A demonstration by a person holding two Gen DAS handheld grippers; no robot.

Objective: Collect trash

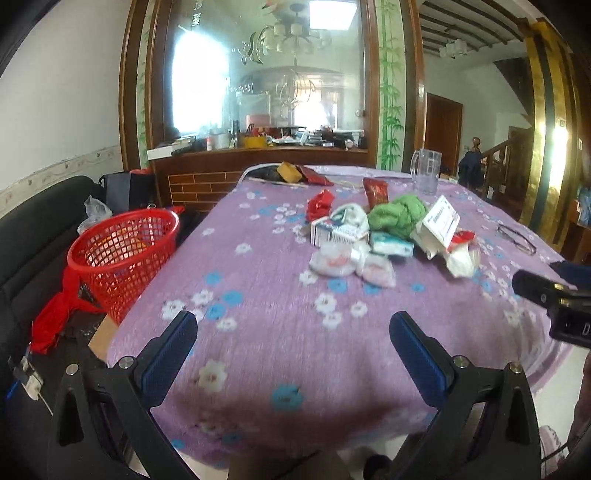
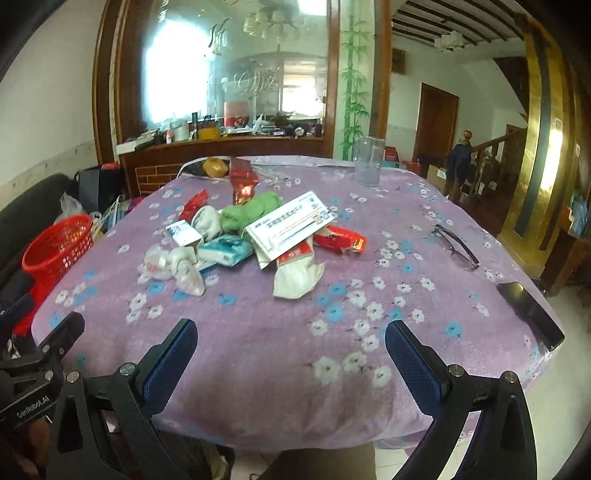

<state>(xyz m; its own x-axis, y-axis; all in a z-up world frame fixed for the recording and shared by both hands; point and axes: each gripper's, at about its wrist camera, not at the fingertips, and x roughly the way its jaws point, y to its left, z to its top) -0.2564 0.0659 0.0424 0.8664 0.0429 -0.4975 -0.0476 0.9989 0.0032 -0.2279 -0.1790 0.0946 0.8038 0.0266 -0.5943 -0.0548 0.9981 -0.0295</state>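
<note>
- Both the left gripper (image 1: 293,325) and the right gripper (image 2: 291,332) gape wide, empty, above the near table edge.
- The trash pile (image 2: 240,236) sits mid-table; the red basket (image 1: 122,254) stands left, off the table.
- Best grab the nearest crumpled wrapper (image 2: 173,266) first.

A home dining room: floral-clothed table (image 2: 280,350), chandelier (image 1: 295,35), staircase (image 2: 491,147).
</note>
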